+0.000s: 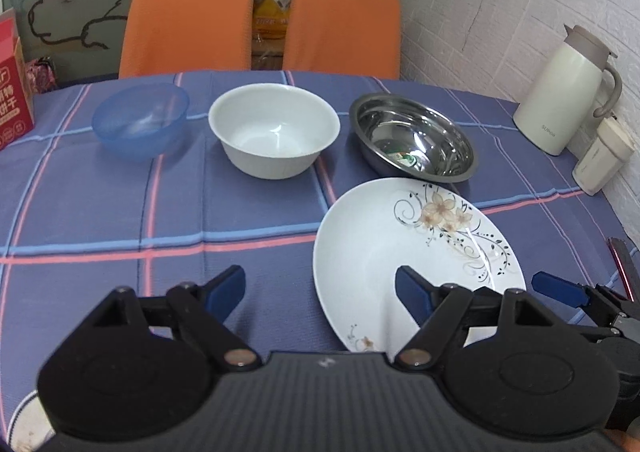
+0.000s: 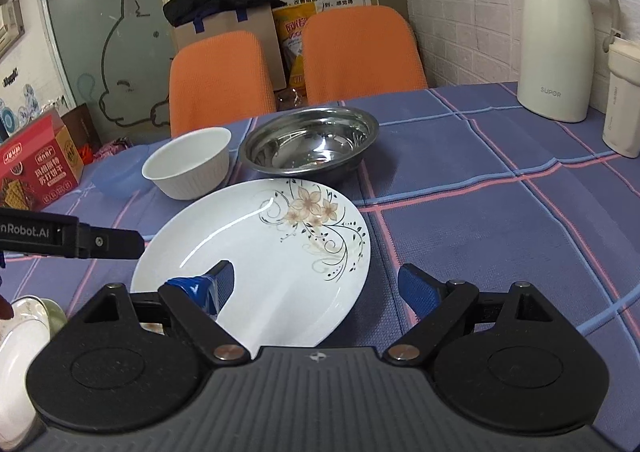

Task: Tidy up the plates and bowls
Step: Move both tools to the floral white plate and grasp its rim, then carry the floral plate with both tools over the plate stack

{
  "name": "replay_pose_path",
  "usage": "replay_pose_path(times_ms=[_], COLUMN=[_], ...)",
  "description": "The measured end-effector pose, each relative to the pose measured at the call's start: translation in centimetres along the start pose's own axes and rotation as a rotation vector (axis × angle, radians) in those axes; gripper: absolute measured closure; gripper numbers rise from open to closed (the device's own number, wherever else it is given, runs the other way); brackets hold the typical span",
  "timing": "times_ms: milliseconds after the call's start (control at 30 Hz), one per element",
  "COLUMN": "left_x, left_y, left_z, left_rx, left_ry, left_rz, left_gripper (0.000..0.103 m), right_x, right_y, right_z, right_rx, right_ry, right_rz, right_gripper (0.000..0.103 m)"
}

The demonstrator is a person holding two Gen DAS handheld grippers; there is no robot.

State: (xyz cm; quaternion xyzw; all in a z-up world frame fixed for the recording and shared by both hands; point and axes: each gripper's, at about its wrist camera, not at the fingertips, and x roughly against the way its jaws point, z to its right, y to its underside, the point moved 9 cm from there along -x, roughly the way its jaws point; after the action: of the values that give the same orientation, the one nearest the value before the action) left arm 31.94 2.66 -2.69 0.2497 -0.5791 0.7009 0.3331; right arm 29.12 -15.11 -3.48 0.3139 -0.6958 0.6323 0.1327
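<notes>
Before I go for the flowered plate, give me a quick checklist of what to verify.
1. Left tool open, nothing held: ok.
2. Right tool open, nothing held: ok.
3. Flowered plate empty, flat on the tablecloth: ok.
4. Plate rim between the right tool's fingers: not ok, only its left finger is over the plate.
5. Steel bowl clear of the plate's far rim: cannot tell.
6. White bowl and blue bowl empty: ok.
</notes>
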Motion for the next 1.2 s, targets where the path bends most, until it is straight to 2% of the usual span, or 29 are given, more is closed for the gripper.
replay_pose_path(times_ms=[367, 567, 700, 833, 933, 1067, 1200], left_x=[-4.4, -4.8, -4.8, -4.8, -4.5, -4.3, -3.6], left_y=[0.2, 0.2, 0.3, 0.4, 0.3, 0.4, 0.6], left_z=[0.5, 1.1, 1.2, 1.3, 2.2, 2.1, 1.9], left_rx=[0.025, -0.019, -0.027, -0.033, -0.054, -0.036, -0.021], left_ry=[-0.045, -0.085, -0.097, -0.094, -0.058, -0.066, -0.053], left_rz=[-0.083, -0.068, -0.052, -0.042, -0.037, -0.052, -0.053], left_gripper=[0.025, 0.026, 0.027, 0.028, 0.053, 0.055, 0.061], right_x=[-2.7, -3.4, -3.5, -3.7, -3.8, -3.8, -3.2], right_y=[0.3, 0.3, 0.8, 1.0, 0.9, 0.7, 0.5], right_z=[0.6, 0.0, -1.4, -1.8, -1.7, -1.9, -1.9], right_rx=[0.025, 0.052, 0.116, 0.144, 0.139, 0.074, 0.007], right_ry=[-0.056, -0.067, -0.087, -0.049, -0.044, -0.025, -0.054], right_rz=[-0.083, -0.085, -0.079, -0.070, -0.063, -0.051, -0.047], right_gripper=[0.027, 0.027, 0.025, 0.024, 0.024, 0.024, 0.024])
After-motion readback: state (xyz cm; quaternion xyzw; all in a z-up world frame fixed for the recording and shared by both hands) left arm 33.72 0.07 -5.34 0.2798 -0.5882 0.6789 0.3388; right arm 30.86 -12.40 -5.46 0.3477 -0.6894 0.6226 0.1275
